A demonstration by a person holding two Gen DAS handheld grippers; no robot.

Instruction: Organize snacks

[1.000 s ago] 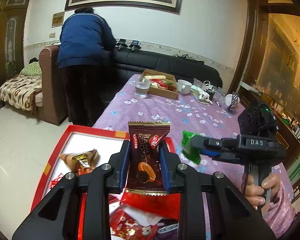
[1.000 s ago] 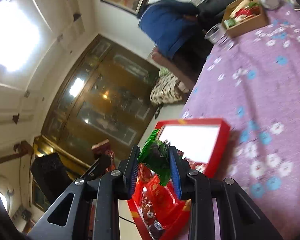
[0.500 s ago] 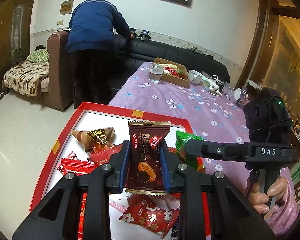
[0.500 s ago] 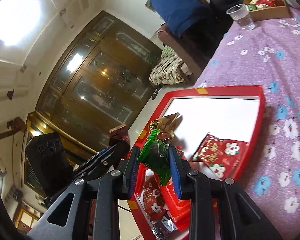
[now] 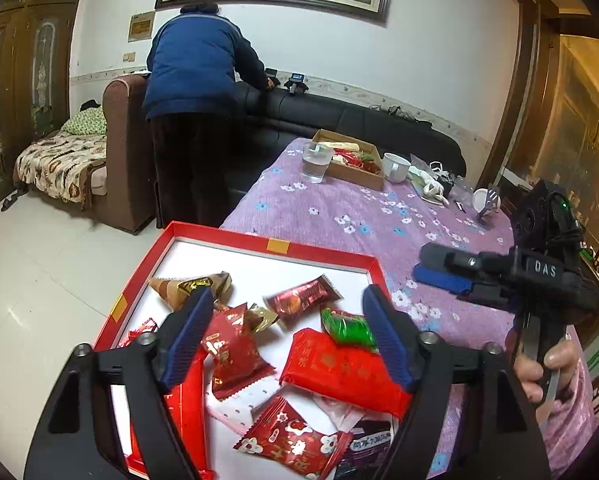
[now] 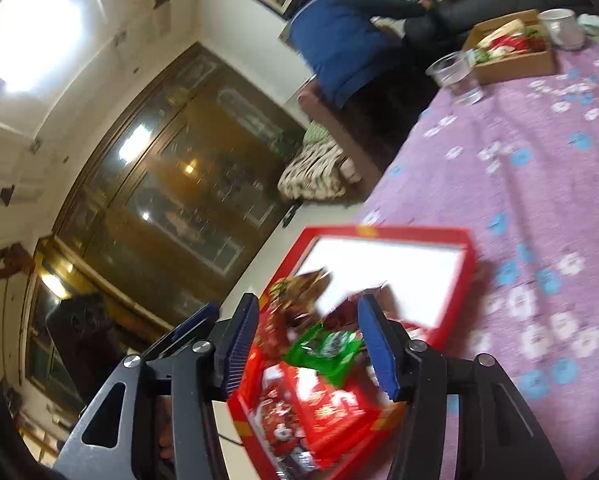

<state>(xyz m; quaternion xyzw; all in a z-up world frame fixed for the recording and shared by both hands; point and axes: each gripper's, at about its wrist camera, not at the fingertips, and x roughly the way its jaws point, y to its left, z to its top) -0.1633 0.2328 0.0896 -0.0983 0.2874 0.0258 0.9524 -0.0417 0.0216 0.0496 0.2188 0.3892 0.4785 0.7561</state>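
A red tray (image 5: 259,240) with a white floor sits at the near left corner of the table and holds several wrapped snacks. My left gripper (image 5: 287,328) hangs over it with its jaws opening and nothing between them. The brown chocolate packet (image 5: 303,300) lies loose in the tray just beyond its fingers. The green packet (image 5: 345,326) rests on a red packet (image 5: 339,364) beside the right finger. In the right wrist view the right gripper (image 6: 307,344) is opening too. The green packet (image 6: 323,350) lies between its pads untouched, over the tray (image 6: 379,234). From the left wrist view the right gripper (image 5: 421,264) hovers right of the tray.
A purple flowered cloth (image 5: 359,216) covers the table. At its far end stand a water glass (image 5: 317,160), a cardboard box of snacks (image 5: 355,164) and a white mug (image 5: 395,166). A person in a blue jacket (image 5: 197,64) bends over the black sofa behind.
Both grippers have opened. The brown packet dropped from the left one and the green packet from the right one into the tray. The right gripper drew back to the right.
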